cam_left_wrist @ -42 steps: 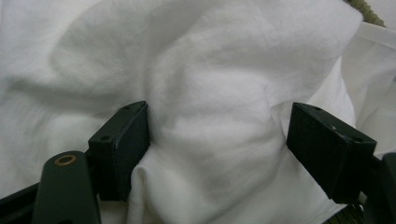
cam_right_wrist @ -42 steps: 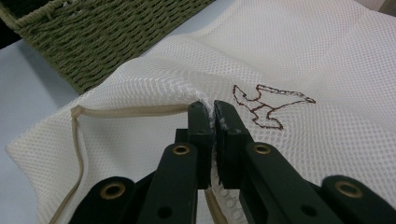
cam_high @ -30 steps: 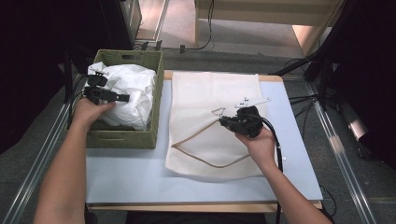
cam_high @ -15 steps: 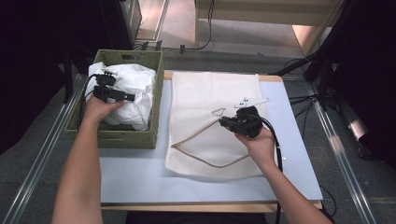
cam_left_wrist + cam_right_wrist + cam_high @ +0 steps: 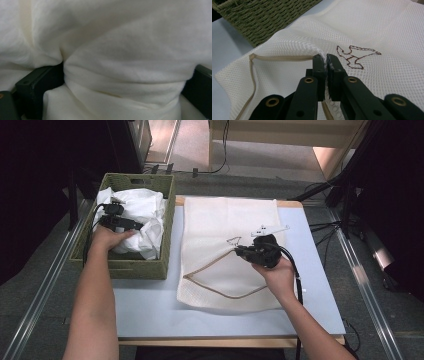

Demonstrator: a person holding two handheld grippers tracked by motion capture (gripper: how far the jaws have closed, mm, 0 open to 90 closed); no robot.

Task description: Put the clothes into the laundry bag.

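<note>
A white mesh laundry bag [image 5: 225, 220] with a beige-trimmed opening lies flat on the table. A small bird is stitched on it [image 5: 355, 56]. My right gripper [image 5: 239, 251] is shut on the bag's upper mesh layer at the opening's edge [image 5: 326, 60], lifting it slightly. A heap of white cloth [image 5: 145, 205] fills a green woven basket [image 5: 125, 270] at the left. My left gripper [image 5: 140, 225] is pressed down into that cloth. Its jaws stand wide apart, and a thick fold of cloth [image 5: 120, 75] bulges between them.
The table's pale blue top [image 5: 150, 310] shows in front of the bag and the basket. Metal rails [image 5: 45, 285] run along both sides of the table. Cables [image 5: 320, 227] lie on the floor at the right.
My left gripper has sunk a little lower into the white cloth in the basket. The right gripper and the bag have stayed where they were.
</note>
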